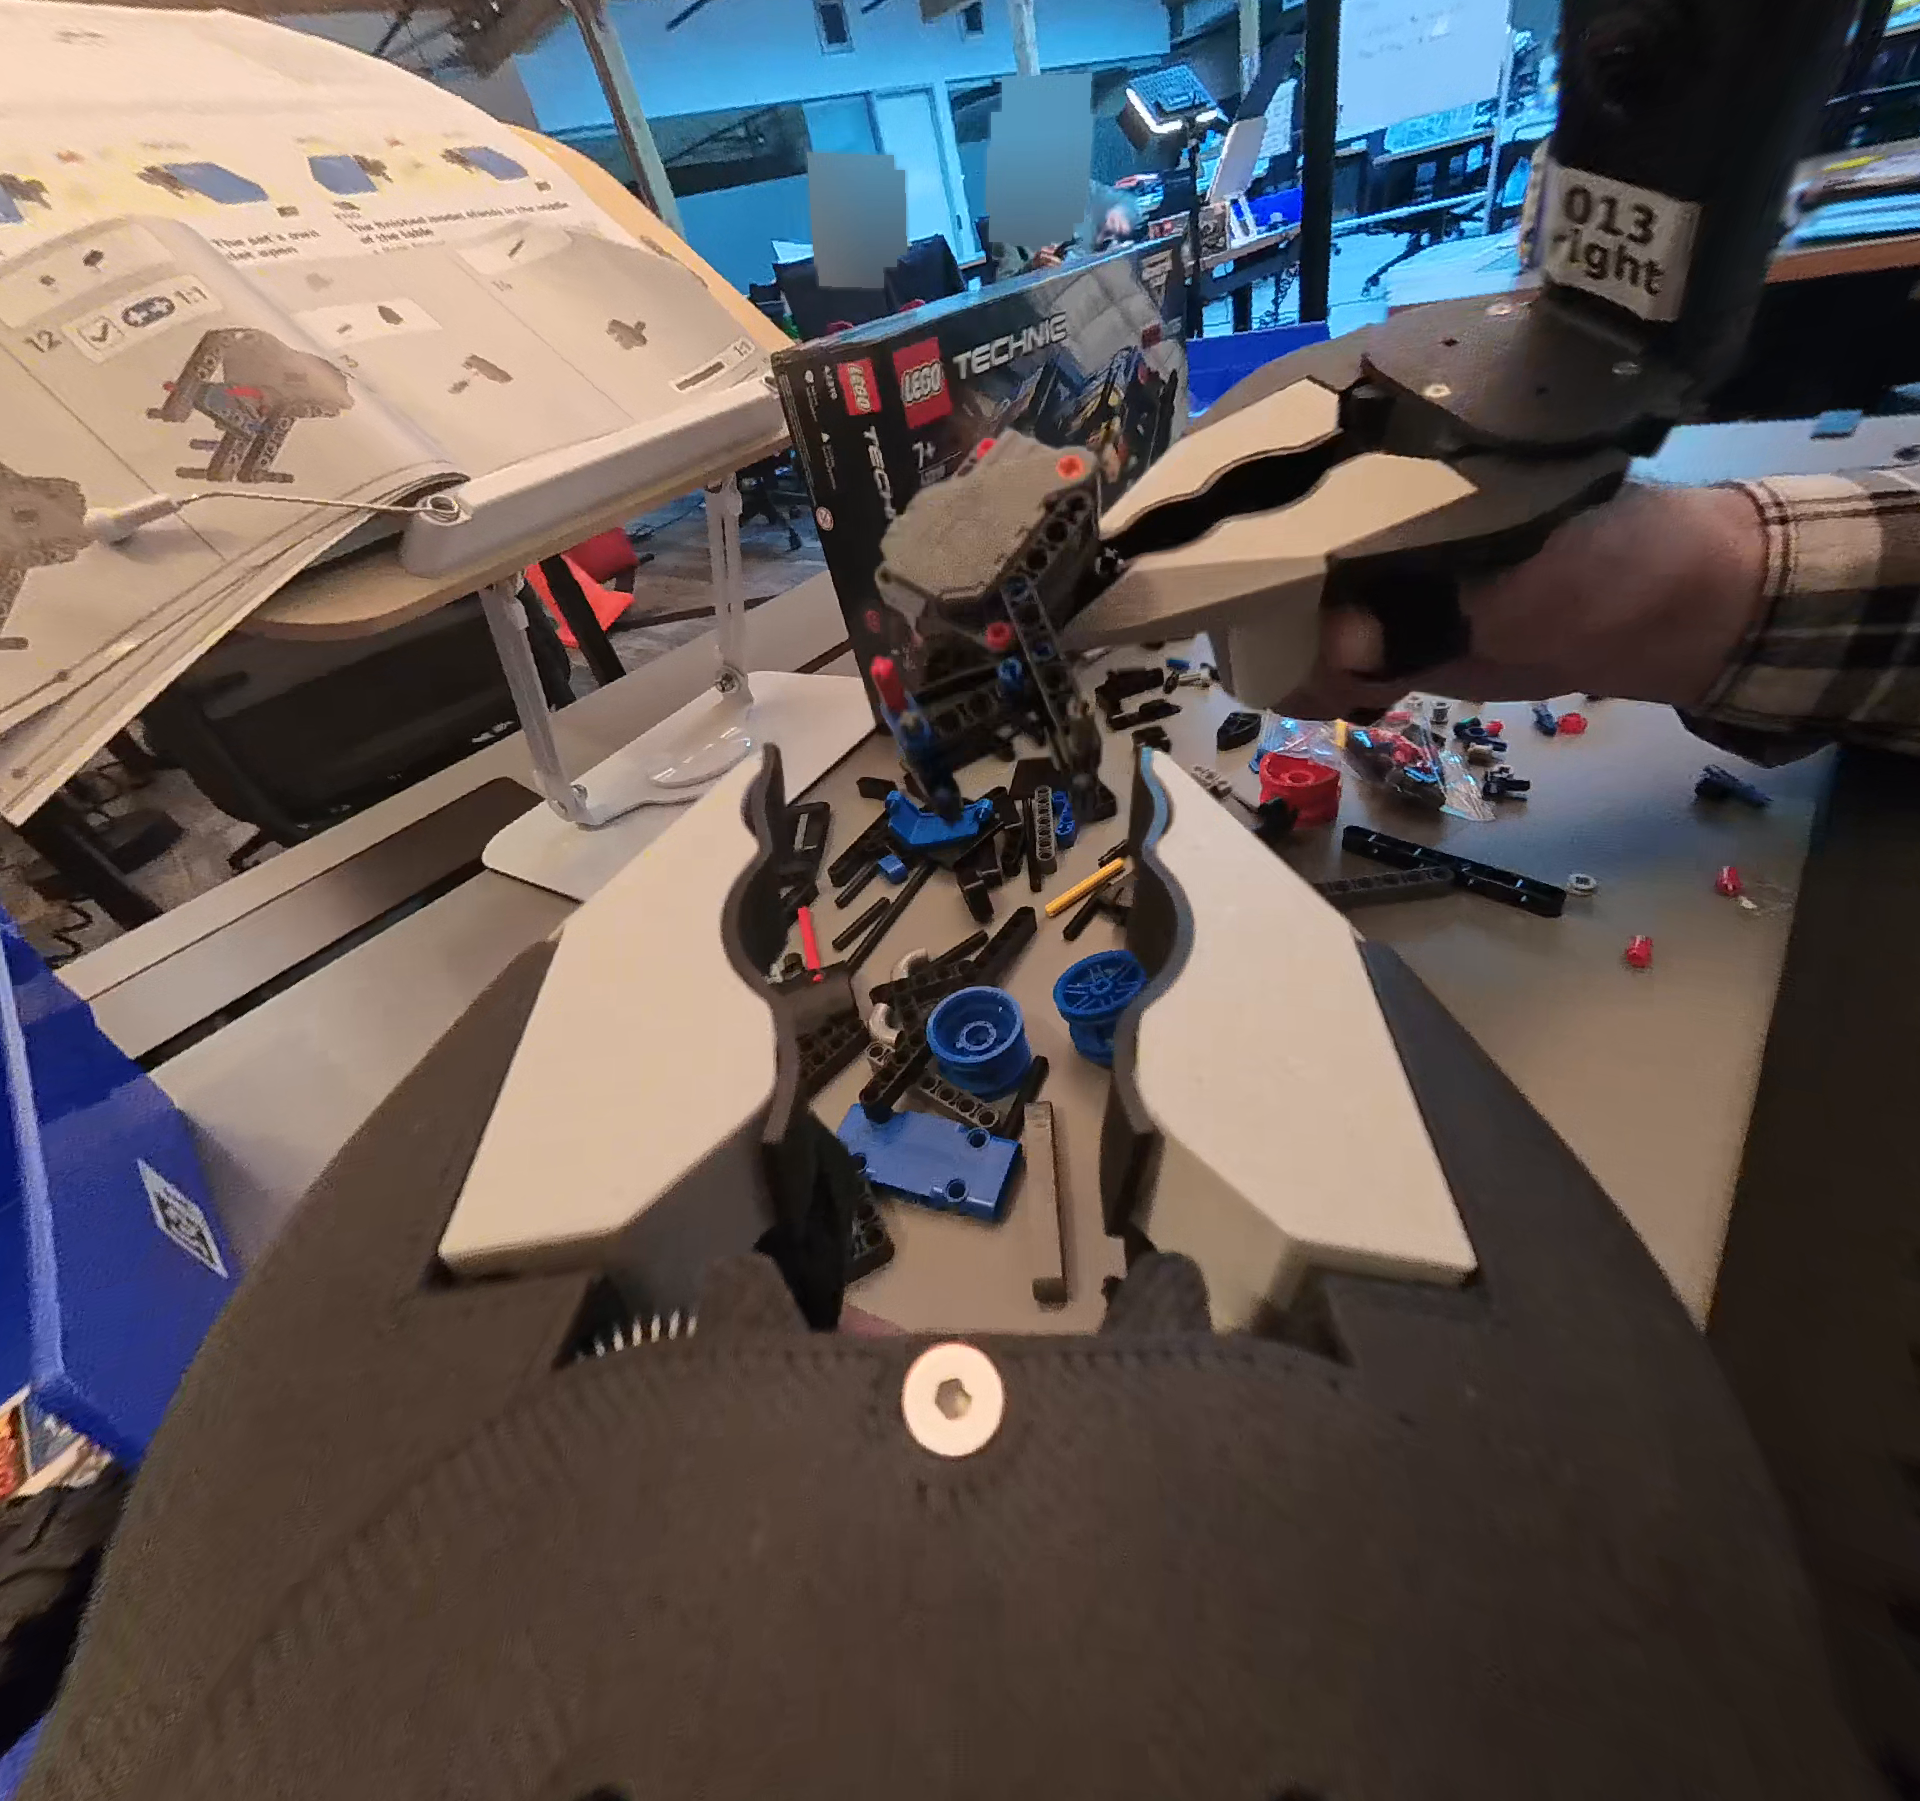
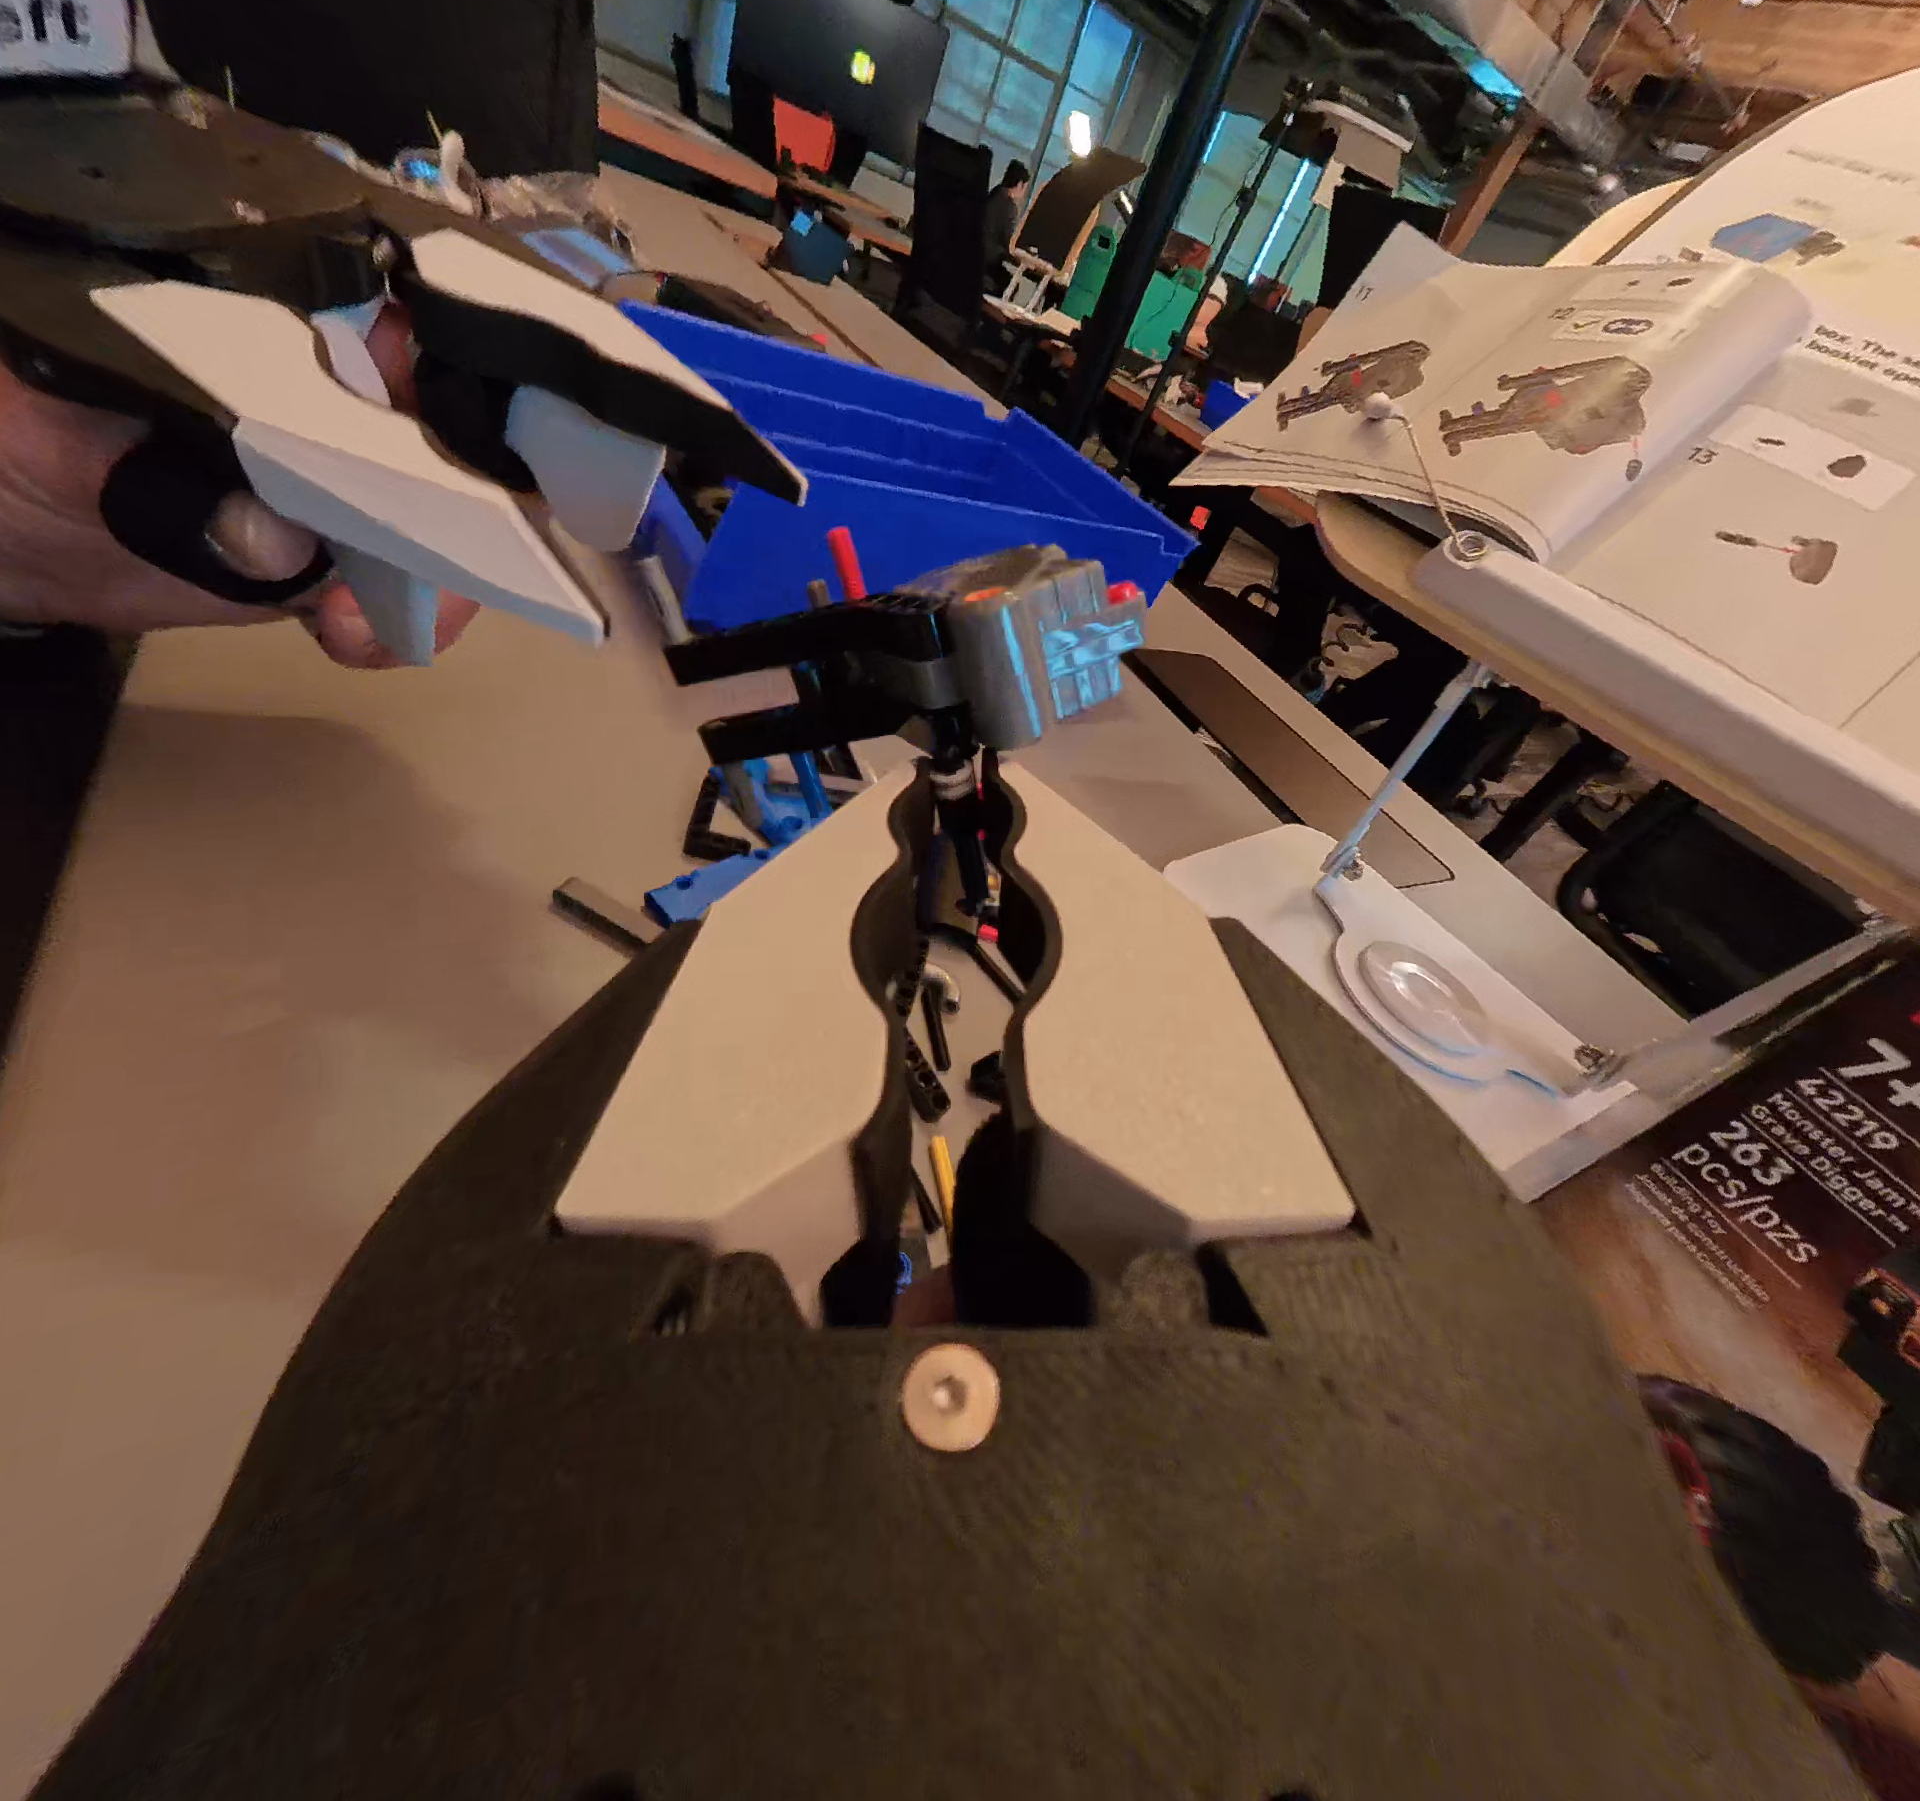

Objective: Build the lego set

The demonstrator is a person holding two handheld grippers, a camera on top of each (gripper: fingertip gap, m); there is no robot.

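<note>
Right gripper (image 2: 951, 775) is clamped on the model (image 2: 935, 655): fingers nearly together, pinching a thin black stem at the model's underside right at the tips. In the right wrist view the model sits just above the fingertips, frame centre, with its grey block to the right, black beams sticking out left and a red pin on top. It is held up off the table (image 2: 260, 920).

In the left wrist view the same model (image 1: 997, 588) sits at centre, upper half, with the right gripper (image 1: 1091, 577) coming in from the right and gripping its right side. A hand (image 1: 1538, 598) in a plaid sleeve holds that gripper.

Left gripper (image 1: 956, 775) is spread wide and holds nothing. The model is beyond and above its tips, not touching. Between its fingers lies the loose pile: blue wheels (image 1: 977, 1034), a blue panel (image 1: 935, 1159), black beams, a yellow axle (image 1: 1086, 889).

In the right wrist view the left gripper (image 2: 707, 546) is at upper left, tips just left of the model, apart from it.

Box (image 1: 987, 421) stands behind the model. Manual (image 1: 312, 328) lies open on a stand, upper left. Blue bin (image 2: 904, 473) is behind the model in the right wrist view. Parts bag (image 1: 1392, 754) and red wheel (image 1: 1299, 785) lie at right.
</note>
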